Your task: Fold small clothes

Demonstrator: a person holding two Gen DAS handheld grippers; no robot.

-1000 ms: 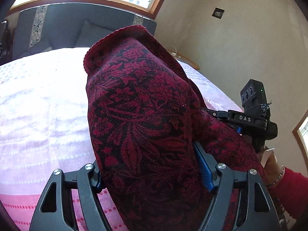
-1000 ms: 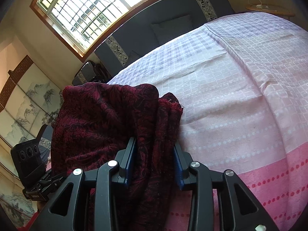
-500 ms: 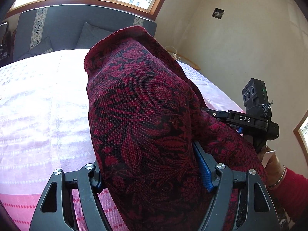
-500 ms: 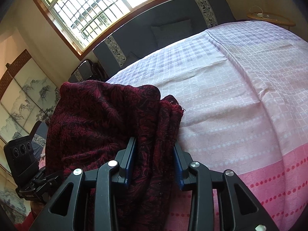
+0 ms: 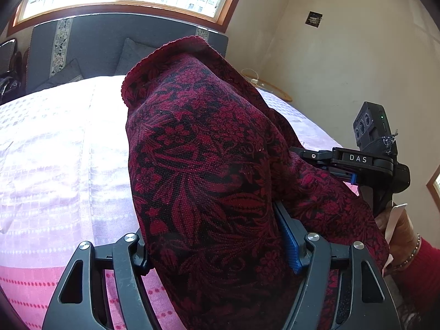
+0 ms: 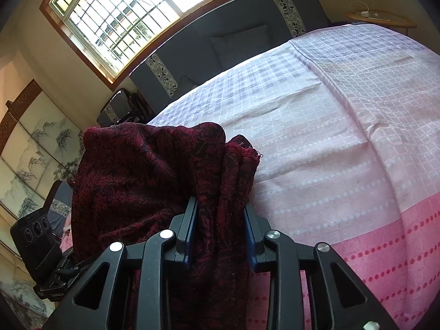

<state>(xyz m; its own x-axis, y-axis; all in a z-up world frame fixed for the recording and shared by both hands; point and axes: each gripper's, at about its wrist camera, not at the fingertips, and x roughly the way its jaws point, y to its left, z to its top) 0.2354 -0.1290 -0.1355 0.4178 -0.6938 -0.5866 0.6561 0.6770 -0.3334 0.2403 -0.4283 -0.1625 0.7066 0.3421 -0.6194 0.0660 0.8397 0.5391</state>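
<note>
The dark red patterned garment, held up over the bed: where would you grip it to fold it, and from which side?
Grip the dark red garment at its bunched upper edge, coming from the near side, fingers pointing over the pink bedspread. That edge is gathered into narrow folds, and the rest hangs free. The right gripper is closing on such folds; the left gripper is closing around a wider bundle.

Daylight pours in from your window [image 6: 118,19] at eleven o'clock, blowing out the bedspread [image 5: 63,148] in the left wrist view. Fisheye bending curves every edge; corners go black; focus is sharp.
</note>
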